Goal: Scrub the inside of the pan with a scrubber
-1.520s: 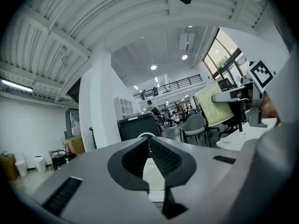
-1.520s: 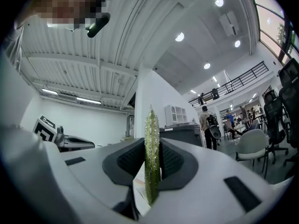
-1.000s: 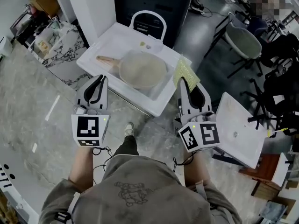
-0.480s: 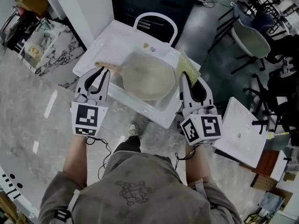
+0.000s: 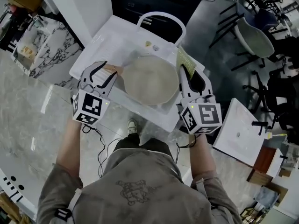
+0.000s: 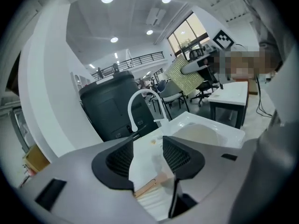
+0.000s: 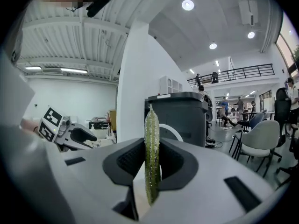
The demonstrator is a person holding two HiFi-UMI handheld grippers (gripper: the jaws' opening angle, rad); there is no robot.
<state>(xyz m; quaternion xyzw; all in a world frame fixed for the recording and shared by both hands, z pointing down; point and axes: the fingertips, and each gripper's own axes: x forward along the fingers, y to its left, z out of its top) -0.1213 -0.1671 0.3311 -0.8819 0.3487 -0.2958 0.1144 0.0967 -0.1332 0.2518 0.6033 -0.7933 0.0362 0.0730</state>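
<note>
pan (image 5: 149, 80): in white sink (image 5: 100, 45) | left gripper (image 5: 105, 70): jaws just opening, apart, pan's wooden handle (image 6: 148, 186) between them | right gripper (image 5: 186, 76): clamped on green scrubber (image 5: 185, 63), just beside pan's right rim

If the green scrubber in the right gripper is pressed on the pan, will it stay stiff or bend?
The scrubber looks thin and flat, so it will probably bend when pressed on the pan. It stands upright above the right gripper unsupported, so it is likely light and somewhat springy.
</note>
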